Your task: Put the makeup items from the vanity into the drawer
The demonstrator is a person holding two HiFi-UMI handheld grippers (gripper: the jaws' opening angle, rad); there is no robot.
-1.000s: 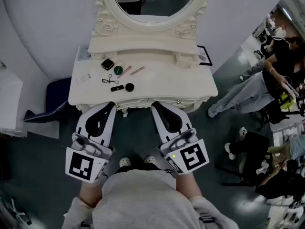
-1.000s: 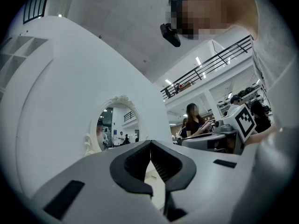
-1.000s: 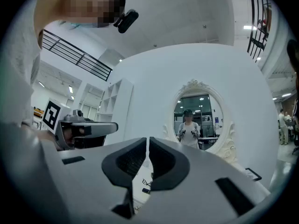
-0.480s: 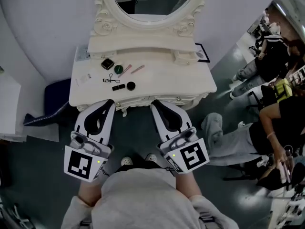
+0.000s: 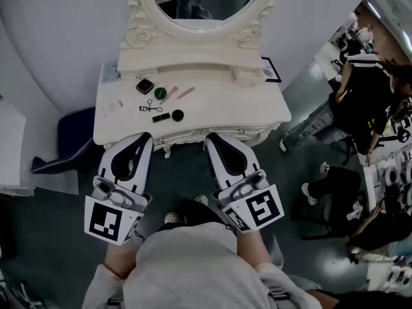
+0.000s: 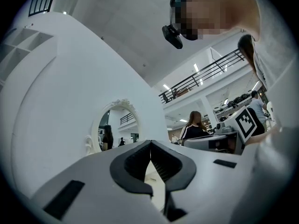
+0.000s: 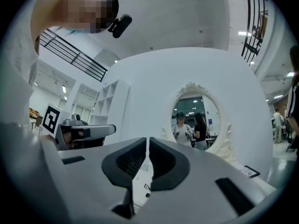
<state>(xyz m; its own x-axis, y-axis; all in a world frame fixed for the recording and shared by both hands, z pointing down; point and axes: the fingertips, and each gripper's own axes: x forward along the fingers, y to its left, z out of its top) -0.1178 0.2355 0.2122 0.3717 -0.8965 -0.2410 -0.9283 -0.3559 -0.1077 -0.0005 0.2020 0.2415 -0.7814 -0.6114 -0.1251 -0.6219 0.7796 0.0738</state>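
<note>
Vanity table carries makeup items; I hold left gripper, right gripper before it, jaws closed, empty.

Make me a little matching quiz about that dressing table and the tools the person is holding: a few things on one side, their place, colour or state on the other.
Things:
1 square compact
2 pencil
3 picture frame
4 left gripper

Descriptions:
A pink
B jaws together, short of the vanity
C just left of the green round pot
D vanity's back right corner

Pairs: 1-C, 2-A, 3-D, 4-B
</note>
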